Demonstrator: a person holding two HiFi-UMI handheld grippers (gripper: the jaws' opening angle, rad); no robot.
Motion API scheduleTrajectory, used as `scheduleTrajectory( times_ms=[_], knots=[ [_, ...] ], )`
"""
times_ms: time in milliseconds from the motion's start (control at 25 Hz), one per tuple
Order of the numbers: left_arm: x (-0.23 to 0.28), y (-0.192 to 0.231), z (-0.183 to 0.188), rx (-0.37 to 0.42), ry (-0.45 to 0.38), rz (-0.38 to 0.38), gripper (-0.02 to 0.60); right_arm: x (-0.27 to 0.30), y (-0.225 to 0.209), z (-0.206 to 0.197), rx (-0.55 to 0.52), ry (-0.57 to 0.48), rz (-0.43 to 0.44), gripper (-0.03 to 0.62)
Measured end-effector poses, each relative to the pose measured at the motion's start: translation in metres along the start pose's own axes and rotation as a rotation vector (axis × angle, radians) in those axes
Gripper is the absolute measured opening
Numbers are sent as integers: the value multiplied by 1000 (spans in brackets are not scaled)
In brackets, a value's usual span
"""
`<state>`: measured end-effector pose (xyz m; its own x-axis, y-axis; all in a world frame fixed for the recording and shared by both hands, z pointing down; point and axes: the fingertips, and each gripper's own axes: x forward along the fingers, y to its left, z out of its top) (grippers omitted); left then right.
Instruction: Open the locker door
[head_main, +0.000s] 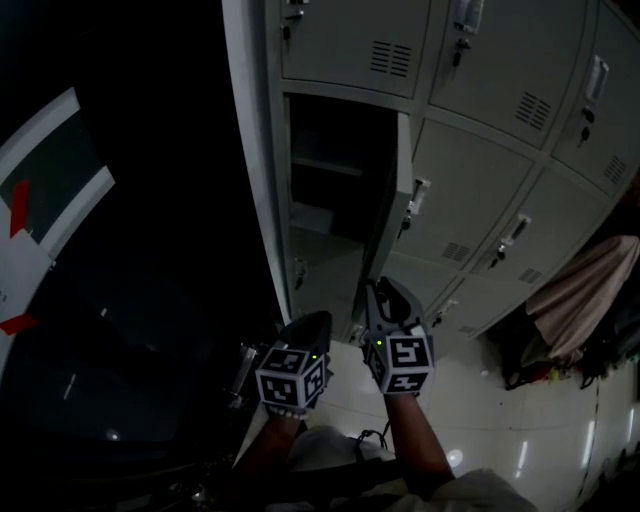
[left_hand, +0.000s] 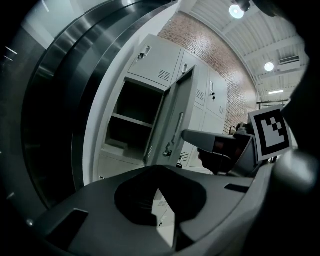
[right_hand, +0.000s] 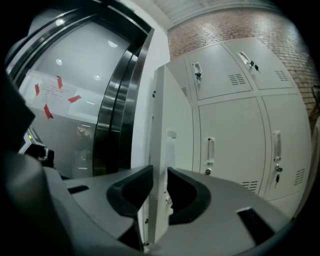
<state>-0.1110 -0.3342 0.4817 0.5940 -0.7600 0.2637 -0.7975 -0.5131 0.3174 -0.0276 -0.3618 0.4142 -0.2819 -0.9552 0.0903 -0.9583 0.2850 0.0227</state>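
I had the right hand-held gripper (right_hand: 159, 187) pinching the free edge of the locker door (right_hand: 159, 150). In the right gripper view the thin pale edge stood upright between the two dark pads, one pad on each face.

The locker door was plain light-grey sheet metal, tall and narrow. It was swung well out from the bank of lockers (head_main: 480, 200), so from the head view I saw it almost edge-on, running up toward 12 o'clock from the right hand-held gripper. Its open compartment (head_main: 325, 200) lay at 11 o'clock, dark inside, with one shelf (head_main: 325, 165) across the upper part.

In the left gripper view the door's face carried a slim vertical bar (left_hand: 178, 125) and a small latch fitting below it. I could not tell which face of the door that was. The neighbouring doors at 1 and 2 o'clock were shut — each had a louvred vent and a handle.

The left hand-held gripper (left_hand: 161, 175) sat just beside the right one at its 8 o'clock. Its jaws were pressed together with nothing in them, and it was clear of the door.

A pinkish cloth (head_main: 585, 295) hung at 3 o'clock over glossy floor tiles (head_main: 500, 420). A brick wall (left_hand: 210, 45) rose behind the lockers.
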Motion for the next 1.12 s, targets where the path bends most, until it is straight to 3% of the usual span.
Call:
scheduleTrajectory(
  times_ms=[120,680,1120],
  knots=[
    [1,-10,-3,0,4,-8,-6,-9,-10,-4,6,18,-8,63],
    [8,-29,-2,11,7,-36,-6,-37,-79,-7,66,-11,-141,61],
    [3,-27,2,19,0,-20,-6,-38,-70,-2,53,-18,-120,57]
  ],
)
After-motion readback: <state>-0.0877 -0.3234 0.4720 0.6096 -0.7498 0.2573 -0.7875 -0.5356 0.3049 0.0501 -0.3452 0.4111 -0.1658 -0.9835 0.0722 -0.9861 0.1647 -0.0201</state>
